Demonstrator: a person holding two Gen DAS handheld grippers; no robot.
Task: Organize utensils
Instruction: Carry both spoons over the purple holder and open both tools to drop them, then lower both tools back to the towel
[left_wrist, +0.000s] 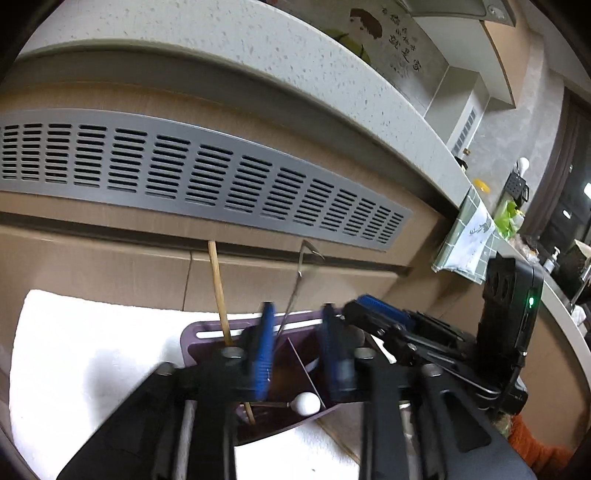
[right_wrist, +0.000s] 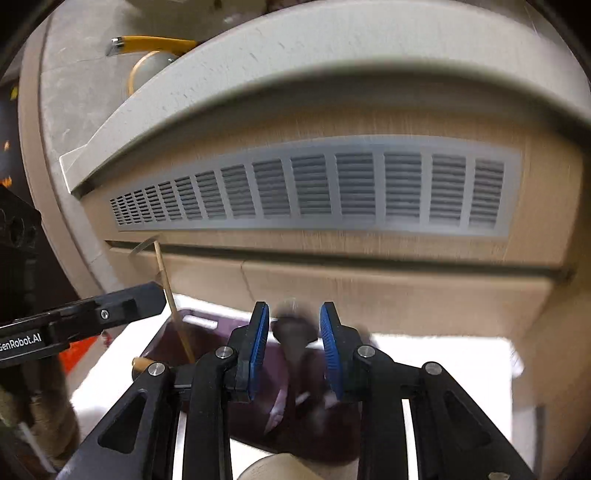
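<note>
Ribbed blue tool (left_wrist: 299, 347) over purple holder (left_wrist: 295, 354)

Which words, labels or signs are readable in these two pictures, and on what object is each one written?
"enRobot.AI", white letters on the black left tool seen in the right wrist view; the start is cut off by the picture's edge.
Dark handwritten characters on the wall panel beside a cartoon figure, left wrist view: too small and tilted to read.
Print on the hanging cloth: a drawing, with no legible words.

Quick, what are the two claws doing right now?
Left claw: open, holding nothing.
Right claw: open; a blurred dark utensil sits between its jaws, apparently ungripped.
</note>
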